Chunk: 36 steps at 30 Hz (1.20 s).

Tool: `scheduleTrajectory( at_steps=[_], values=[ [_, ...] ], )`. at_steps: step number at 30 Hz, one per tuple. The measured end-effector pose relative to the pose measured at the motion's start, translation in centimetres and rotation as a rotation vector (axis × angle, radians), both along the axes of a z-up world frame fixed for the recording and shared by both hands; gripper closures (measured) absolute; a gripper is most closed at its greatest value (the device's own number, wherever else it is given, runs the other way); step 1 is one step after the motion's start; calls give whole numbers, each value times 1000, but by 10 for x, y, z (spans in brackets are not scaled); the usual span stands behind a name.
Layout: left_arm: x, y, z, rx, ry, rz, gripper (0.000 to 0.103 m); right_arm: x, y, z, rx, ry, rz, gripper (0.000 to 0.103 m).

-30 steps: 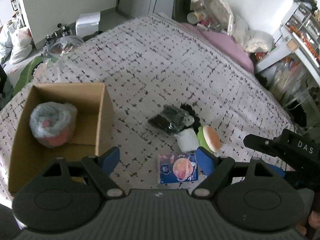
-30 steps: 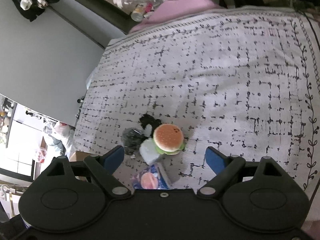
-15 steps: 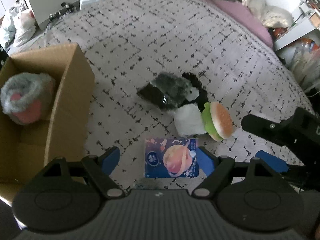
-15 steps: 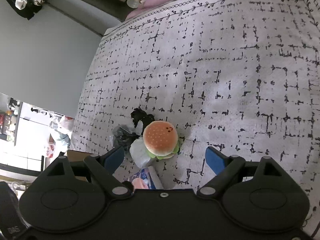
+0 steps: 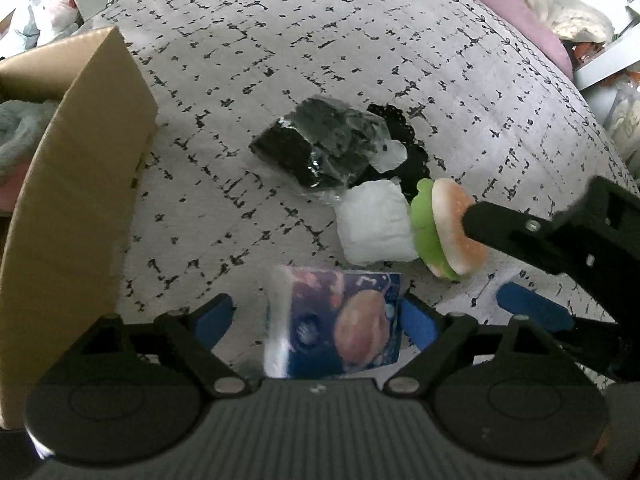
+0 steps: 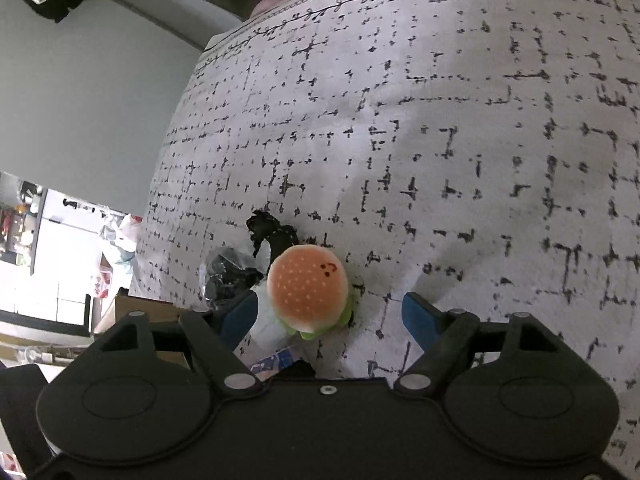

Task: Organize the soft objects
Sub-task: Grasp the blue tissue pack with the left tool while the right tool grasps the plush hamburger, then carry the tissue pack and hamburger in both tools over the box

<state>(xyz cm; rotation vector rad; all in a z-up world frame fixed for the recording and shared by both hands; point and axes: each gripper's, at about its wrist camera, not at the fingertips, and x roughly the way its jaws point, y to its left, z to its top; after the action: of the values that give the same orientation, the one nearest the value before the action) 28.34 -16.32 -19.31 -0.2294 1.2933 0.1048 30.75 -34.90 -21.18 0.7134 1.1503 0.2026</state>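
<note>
A blue tissue pack (image 5: 340,320) lies on the patterned bed between the open jaws of my left gripper (image 5: 316,316). A plush burger (image 5: 448,232) lies on its side just right of a white soft pack (image 5: 374,226). A black item in clear plastic (image 5: 324,152) and a black lacy cloth (image 5: 404,152) lie behind them. In the right wrist view the plush burger (image 6: 308,290) sits between the open jaws of my right gripper (image 6: 330,316), close to the left finger. The right gripper's body also shows in the left wrist view (image 5: 560,240).
An open cardboard box (image 5: 80,184) stands at the left, with a grey fluffy toy (image 5: 20,128) inside. A pink pillow (image 5: 516,4) and clutter lie at the bed's far right edge. Bags sit on the floor at the far left (image 5: 36,20).
Both grippers have moved down and forward toward the pile. The tissue pack now lies between the left jaws, and the burger between the right jaws.
</note>
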Motion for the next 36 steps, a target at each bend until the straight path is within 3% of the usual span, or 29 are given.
scheduleTrajectory(
  at_steps=[11, 16, 19, 20, 23, 36],
  values=[
    [-3, -2, 6, 7, -10, 11, 14, 2, 4, -1, 0, -10, 6, 25],
    [-2, 0, -3, 17, -2, 20, 14, 5, 13, -1, -49, -25, 41, 29],
    [-3, 0, -2, 31, -20, 35, 22, 8, 18, 0, -72, -42, 54, 36],
    [-4, 0, 0, 23, -26, 42, 30, 8, 19, -1, -81, -47, 57, 43],
    [-7, 4, 6, 12, -36, 49, 31, 8, 18, -4, -84, -41, 63, 62],
    [-20, 33, 60, -15, -161, 60, 31, -17, 14, 24, -139, -94, 20, 68]
  ],
)
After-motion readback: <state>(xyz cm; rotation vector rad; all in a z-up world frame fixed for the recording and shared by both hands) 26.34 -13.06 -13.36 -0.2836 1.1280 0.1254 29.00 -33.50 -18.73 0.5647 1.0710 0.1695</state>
